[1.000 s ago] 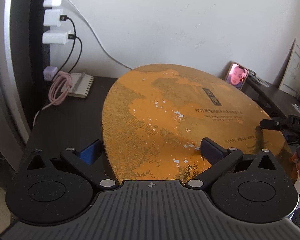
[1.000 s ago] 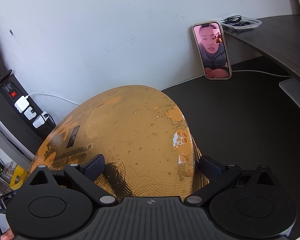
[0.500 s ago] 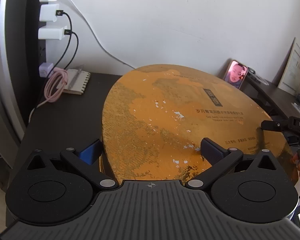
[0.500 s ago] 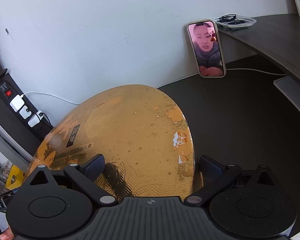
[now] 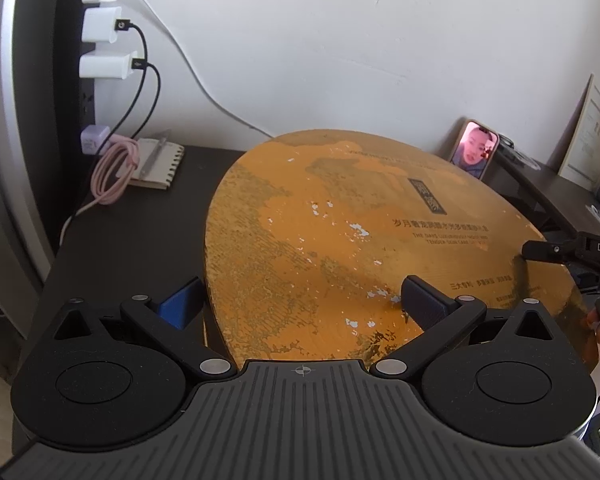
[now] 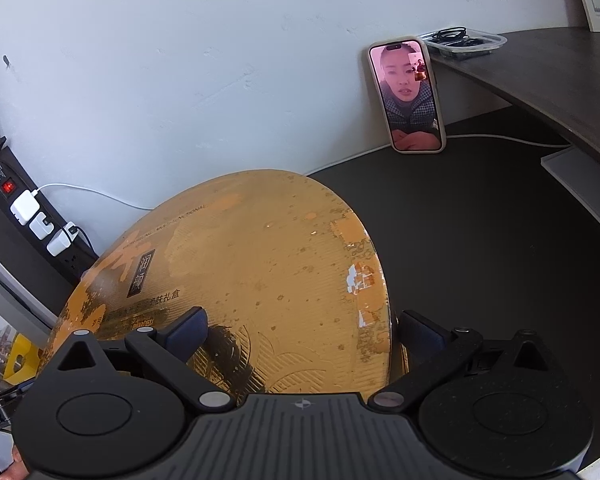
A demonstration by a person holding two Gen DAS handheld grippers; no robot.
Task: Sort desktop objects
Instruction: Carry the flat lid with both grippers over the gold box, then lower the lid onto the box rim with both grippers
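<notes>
A large gold box [image 5: 340,240] with a worn orange lid and black printed text fills the middle of both views, above the dark desk [image 5: 120,248]. My left gripper [image 5: 302,304] is shut on the box's near edge, with one blue pad beside its left side and the other on the lid. My right gripper [image 6: 304,331] is shut on the opposite edge of the gold box [image 6: 260,280], with one finger on the lid and one against the right side wall. That right gripper [image 5: 560,250] also shows in the left wrist view at the box's far right rim.
A phone [image 6: 406,96] with a lit screen leans on the white wall. At the left are a power strip with white chargers [image 5: 100,36], a coiled pink cable [image 5: 114,172] and a spiral notebook [image 5: 158,164]. A raised dark shelf [image 6: 540,72] carries a clear tray [image 6: 464,40].
Both grippers keep their hold on the box and have shifted with it slightly. The phone has drifted left and grown in the right wrist view; the chargers have slid up in the left wrist view.
</notes>
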